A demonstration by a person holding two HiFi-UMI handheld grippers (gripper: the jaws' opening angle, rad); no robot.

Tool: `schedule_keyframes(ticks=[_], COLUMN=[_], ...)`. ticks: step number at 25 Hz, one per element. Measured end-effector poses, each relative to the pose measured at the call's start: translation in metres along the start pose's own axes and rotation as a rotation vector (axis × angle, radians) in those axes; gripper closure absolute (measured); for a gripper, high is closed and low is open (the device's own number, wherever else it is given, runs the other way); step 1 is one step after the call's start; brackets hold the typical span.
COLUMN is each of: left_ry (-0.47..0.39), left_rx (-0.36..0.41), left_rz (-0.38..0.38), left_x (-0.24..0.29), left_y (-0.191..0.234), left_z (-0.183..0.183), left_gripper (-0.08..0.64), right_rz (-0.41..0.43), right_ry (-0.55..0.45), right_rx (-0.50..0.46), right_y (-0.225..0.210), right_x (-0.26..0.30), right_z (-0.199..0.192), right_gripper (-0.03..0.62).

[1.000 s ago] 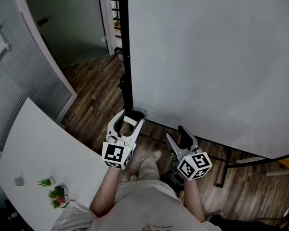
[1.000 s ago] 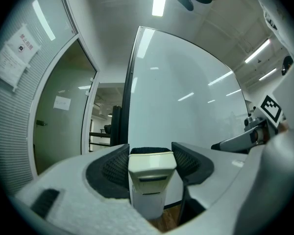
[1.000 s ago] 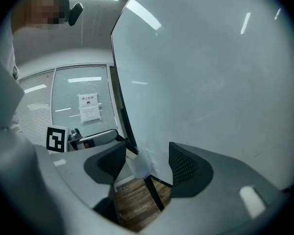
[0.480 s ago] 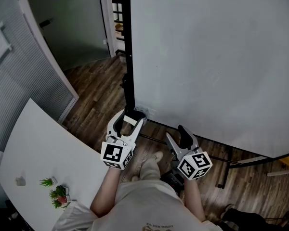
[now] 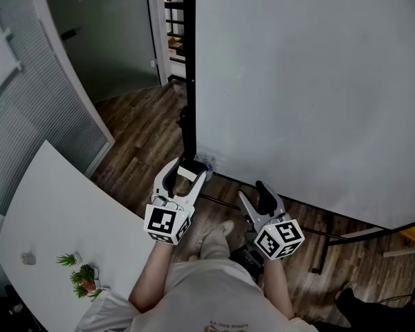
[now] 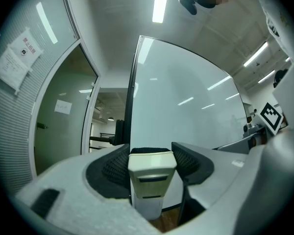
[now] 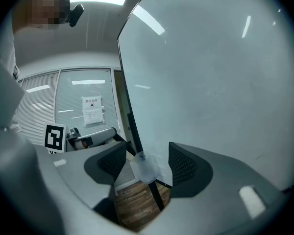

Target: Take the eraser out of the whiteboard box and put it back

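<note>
One eraser (image 6: pixel 152 180), gripped on end in my left gripper (image 5: pixel 187 171), sits just short of the whiteboard box (image 7: pixel 146 169) ahead and slightly right; my right gripper (image 5: pixel 257 195) gapes empty, farther back.

Left hand-held gripper (image 5: pixel 186 169) clamped — level, right hand-held gripper (image 5: pixel 254 192) agape

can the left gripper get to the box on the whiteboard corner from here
Probably yes: the left gripper holds the eraser just short of the box at the whiteboard's lower corner, and nothing seems to stand between them.
</note>
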State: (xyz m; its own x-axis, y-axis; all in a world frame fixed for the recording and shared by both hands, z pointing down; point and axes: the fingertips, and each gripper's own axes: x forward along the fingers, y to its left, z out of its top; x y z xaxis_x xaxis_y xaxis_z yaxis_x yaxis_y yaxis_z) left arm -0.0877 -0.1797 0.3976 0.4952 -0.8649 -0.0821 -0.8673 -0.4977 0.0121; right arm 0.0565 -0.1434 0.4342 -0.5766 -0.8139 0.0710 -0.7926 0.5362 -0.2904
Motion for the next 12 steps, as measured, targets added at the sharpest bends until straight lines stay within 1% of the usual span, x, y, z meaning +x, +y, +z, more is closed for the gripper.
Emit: schedule_keyframes(ticks=[12], left_ry=[0.001], left_rx=[0.002], left_rz=[-0.013], left_x=[-0.0004], left_y=[-0.0045], left_z=[-0.0010], left_gripper=[0.293], right_rz=[-0.006], right_ry=[0.000], right_rx=[-0.001], right_y=[-0.0002], right_x=[-0.0034], right_z=[-0.0019], right_gripper=[0.322])
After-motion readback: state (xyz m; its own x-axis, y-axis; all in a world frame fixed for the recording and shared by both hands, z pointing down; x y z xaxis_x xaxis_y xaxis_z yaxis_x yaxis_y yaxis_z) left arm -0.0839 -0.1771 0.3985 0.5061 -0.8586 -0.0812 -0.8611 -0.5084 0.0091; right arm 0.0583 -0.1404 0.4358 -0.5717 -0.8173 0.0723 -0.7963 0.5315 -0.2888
